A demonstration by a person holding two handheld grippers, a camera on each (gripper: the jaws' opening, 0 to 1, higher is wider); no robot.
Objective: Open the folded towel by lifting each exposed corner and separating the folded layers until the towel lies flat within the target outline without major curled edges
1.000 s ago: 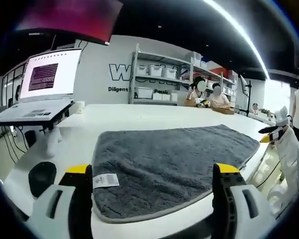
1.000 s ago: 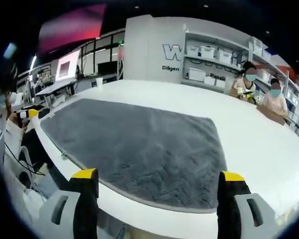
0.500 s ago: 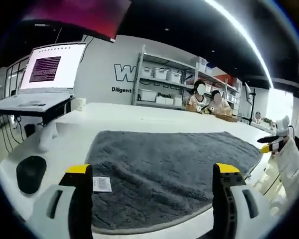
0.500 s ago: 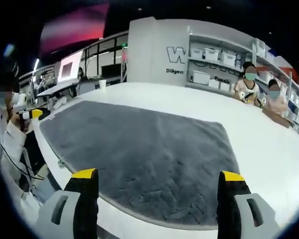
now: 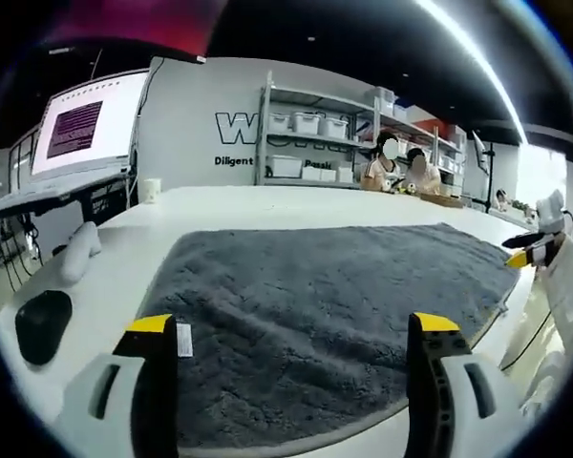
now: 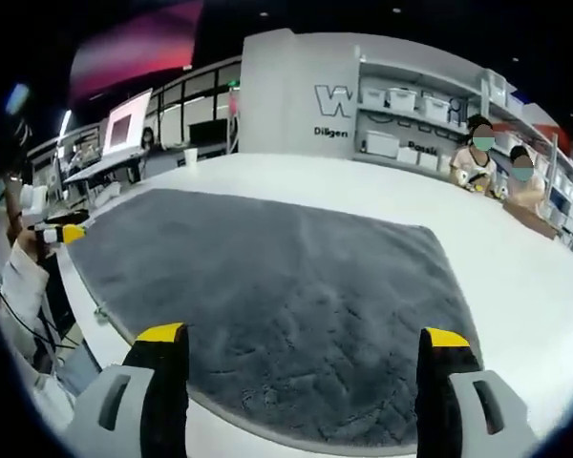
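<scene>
A dark grey towel (image 5: 315, 305) lies spread on the white table (image 5: 267, 202), with a small white label (image 5: 184, 339) at its near left edge. My left gripper (image 5: 296, 334) stands open over the towel's near edge, nothing between its yellow-tipped fingers. In the right gripper view the same towel (image 6: 267, 286) stretches away, and my right gripper (image 6: 301, 348) is open above its near edge, holding nothing. The right gripper (image 5: 525, 256) peeks in at the far right of the left gripper view; the left gripper (image 6: 62, 233) shows at the left of the right gripper view.
A black mouse (image 5: 40, 324) and a white object (image 5: 76, 250) lie left of the towel. A paper cup (image 5: 151, 190) and a screen (image 5: 81, 124) stand behind. Two people (image 5: 401, 172) sit at the far end by shelves (image 5: 315, 143). A sleeve (image 6: 19, 277) shows left.
Both views have moved in closer over the towel's near edges, so the towel looks larger. The towel itself lies as before, and both grippers stay open.
</scene>
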